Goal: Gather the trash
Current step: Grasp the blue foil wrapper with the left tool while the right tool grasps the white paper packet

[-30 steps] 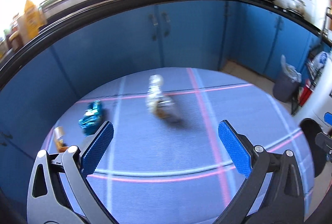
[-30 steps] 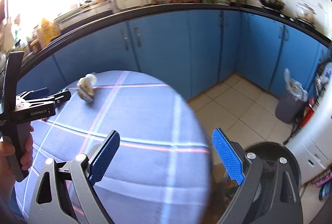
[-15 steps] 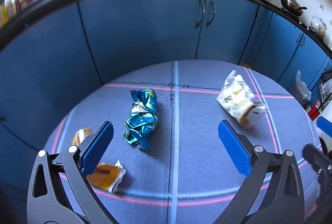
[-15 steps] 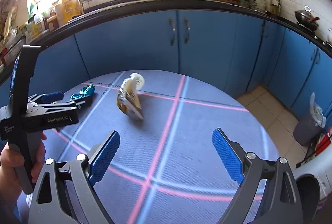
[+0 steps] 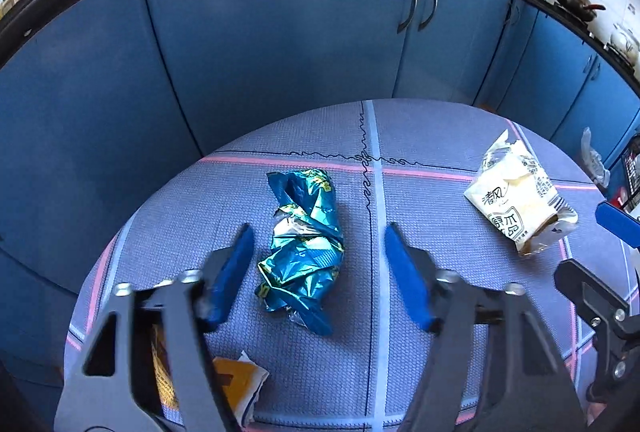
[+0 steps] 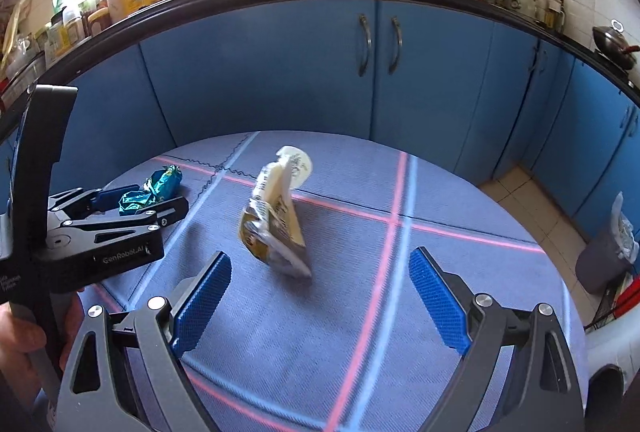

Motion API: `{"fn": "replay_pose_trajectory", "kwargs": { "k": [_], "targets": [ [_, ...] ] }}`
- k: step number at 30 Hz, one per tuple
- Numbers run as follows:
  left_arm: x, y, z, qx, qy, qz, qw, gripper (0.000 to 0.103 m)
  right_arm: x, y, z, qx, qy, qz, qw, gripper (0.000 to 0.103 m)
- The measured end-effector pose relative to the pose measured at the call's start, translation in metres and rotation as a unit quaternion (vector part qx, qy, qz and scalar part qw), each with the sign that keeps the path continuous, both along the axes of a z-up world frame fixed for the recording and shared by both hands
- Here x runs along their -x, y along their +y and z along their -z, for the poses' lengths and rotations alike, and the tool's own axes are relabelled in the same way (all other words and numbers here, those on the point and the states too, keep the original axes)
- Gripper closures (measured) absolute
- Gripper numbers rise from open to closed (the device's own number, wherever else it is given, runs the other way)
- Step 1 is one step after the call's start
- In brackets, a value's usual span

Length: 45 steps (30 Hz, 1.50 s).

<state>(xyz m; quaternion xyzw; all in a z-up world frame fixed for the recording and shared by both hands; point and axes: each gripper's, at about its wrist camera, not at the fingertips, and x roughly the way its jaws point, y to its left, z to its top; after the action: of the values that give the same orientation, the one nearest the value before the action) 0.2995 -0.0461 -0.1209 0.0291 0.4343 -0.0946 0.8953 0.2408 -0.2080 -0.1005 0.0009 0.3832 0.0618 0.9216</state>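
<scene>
A crumpled teal foil wrapper (image 5: 304, 240) lies on the round table's blue-grey cloth (image 5: 440, 352). My left gripper (image 5: 318, 232) straddles it, its jaws closing, and the blue pads still stand a little off the foil. From the right wrist view the left gripper (image 6: 132, 204) has the teal wrapper (image 6: 154, 188) between its fingers. A white and yellow tissue packet (image 5: 516, 196) lies to the right. My right gripper (image 6: 320, 258) hangs open just short of that packet (image 6: 276, 220), nothing between its pads.
An orange snack packet (image 5: 236, 380) lies at the table's near left edge, partly under my left gripper. Blue cabinets (image 6: 360, 72) curve behind the table. A grey bin with a bag (image 6: 604, 256) stands on the tiled floor at the right.
My left gripper swung over to the teal wrapper and its jaws narrowed around it. My right gripper moved in from the table's edge towards the tissue packet, still wide open.
</scene>
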Motion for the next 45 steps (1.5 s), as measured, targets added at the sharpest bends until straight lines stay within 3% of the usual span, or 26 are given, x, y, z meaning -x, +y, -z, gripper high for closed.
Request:
{"fn": "replay_pose_trajectory", "kwargs": {
  "k": [5,7,11,15,33,45],
  "targets": [
    [-0.004,0.0,0.002,0.001,-0.001,-0.005,1.0,0.053,-0.012,0.012,0.006,-0.001,0.004,-0.013,1.0,0.025],
    [-0.005,0.0,0.002,0.0,-0.002,-0.005,1.0,0.055,-0.017,0.016,0.009,-0.002,0.01,-0.016,1.0,0.037],
    [-0.003,0.001,0.002,0.001,-0.002,-0.008,1.0,0.065,-0.026,0.021,0.015,-0.008,0.024,-0.03,0.999,0.077],
    [-0.008,-0.006,-0.001,0.005,0.001,-0.008,1.0,0.069,-0.022,0.024,0.016,0.002,0.016,-0.041,0.999,0.086],
    [-0.002,-0.042,-0.01,0.006,-0.012,0.05,0.9987,0.069,0.006,-0.039,0.003,-0.008,0.002,0.02,1.0,0.087],
    [0.028,-0.118,-0.023,-0.003,-0.018,0.114,0.9933,0.069,0.057,-0.106,-0.006,-0.011,-0.002,0.075,0.997,0.086]
  ]
}}
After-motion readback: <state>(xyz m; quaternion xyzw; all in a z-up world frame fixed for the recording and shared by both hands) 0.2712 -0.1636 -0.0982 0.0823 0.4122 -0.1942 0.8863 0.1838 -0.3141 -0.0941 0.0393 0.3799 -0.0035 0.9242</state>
